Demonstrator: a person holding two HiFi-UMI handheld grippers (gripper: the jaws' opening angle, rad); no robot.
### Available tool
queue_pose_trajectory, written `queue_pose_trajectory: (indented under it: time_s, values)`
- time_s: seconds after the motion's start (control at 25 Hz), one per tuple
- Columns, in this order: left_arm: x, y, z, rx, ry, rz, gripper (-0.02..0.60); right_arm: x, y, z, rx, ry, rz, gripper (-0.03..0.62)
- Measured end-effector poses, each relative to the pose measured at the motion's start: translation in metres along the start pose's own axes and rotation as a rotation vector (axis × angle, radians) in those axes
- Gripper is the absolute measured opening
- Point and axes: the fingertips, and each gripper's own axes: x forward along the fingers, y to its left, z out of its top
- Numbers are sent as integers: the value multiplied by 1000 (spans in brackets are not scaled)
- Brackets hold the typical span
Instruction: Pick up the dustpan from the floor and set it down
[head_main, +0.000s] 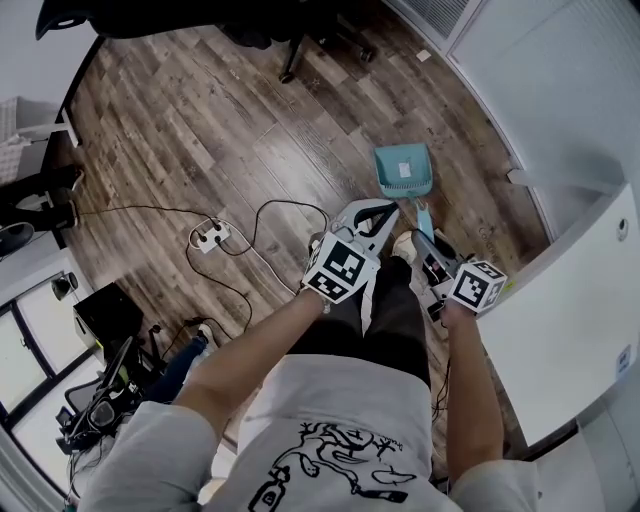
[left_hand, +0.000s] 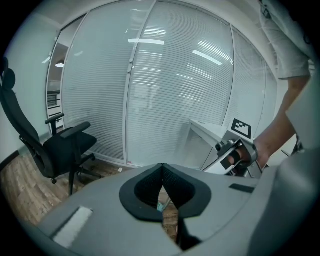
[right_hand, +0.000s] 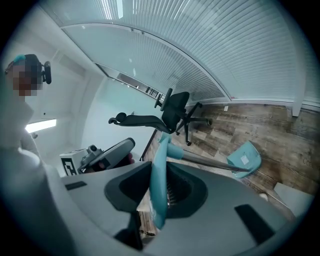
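The dustpan has a teal pan on a long grey pole with a teal handle. In the right gripper view the handle runs upright between the pads, and the pole leads away to the pan low over the wood floor. Whether the pan touches the floor I cannot tell. My right gripper is shut on the teal handle. My left gripper hovers just left of the pole, its pads meeting with nothing between them. Each gripper shows in the other's view: the right gripper and the left gripper.
A white power strip with looping cables lies on the floor to the left. A white cabinet stands close on the right. A black office chair stands by the glass wall with blinds. The person's legs are below the grippers.
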Motion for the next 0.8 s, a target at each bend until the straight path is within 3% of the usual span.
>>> queue_pose_trajectory:
  time_s: [0.48,0.8]
  values:
    - [-8,-12,2,-1,15,-17,-7,-11,-9,-36,53,116,-89,74]
    - [-14,-17,0,-6,23,-14,-6,-16,-15,-49,47,160,-146,135]
